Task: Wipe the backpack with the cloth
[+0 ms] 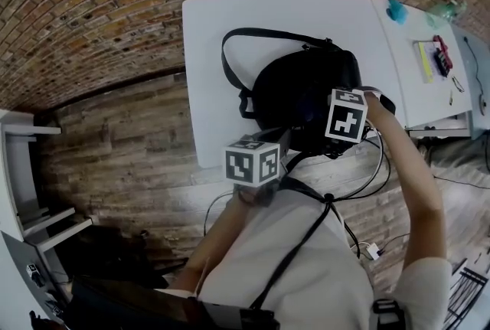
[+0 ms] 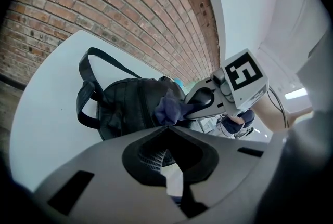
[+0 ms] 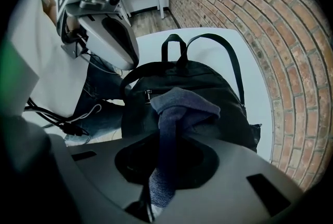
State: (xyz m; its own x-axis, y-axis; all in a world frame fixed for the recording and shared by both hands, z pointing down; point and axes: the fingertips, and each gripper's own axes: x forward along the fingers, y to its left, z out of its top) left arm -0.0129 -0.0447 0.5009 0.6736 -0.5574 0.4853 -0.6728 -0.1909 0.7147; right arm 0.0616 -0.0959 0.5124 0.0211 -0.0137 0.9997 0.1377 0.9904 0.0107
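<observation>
**Cloth pinched over the backpack, left claw closed beside it**

The black backpack (image 1: 295, 87) lies flat on the white desk (image 1: 222, 22), with its straps (image 1: 264, 34) looped toward the far edge and the brick wall (image 1: 99, 22).

The right claw (image 3: 171, 133) is clamped on a blue-grey cloth (image 3: 181, 106). The cloth runs up between the jaws and bunches past their tips, resting on the backpack's near face just below the zip.

The left claw (image 2: 167, 125) is drawn narrow, with its tips meeting at the backpack's near edge, just beside the cloth. No view shows whether it pinches any fabric. From its view, the right claw comes in from the right, with the cloth at its tip.
</observation>
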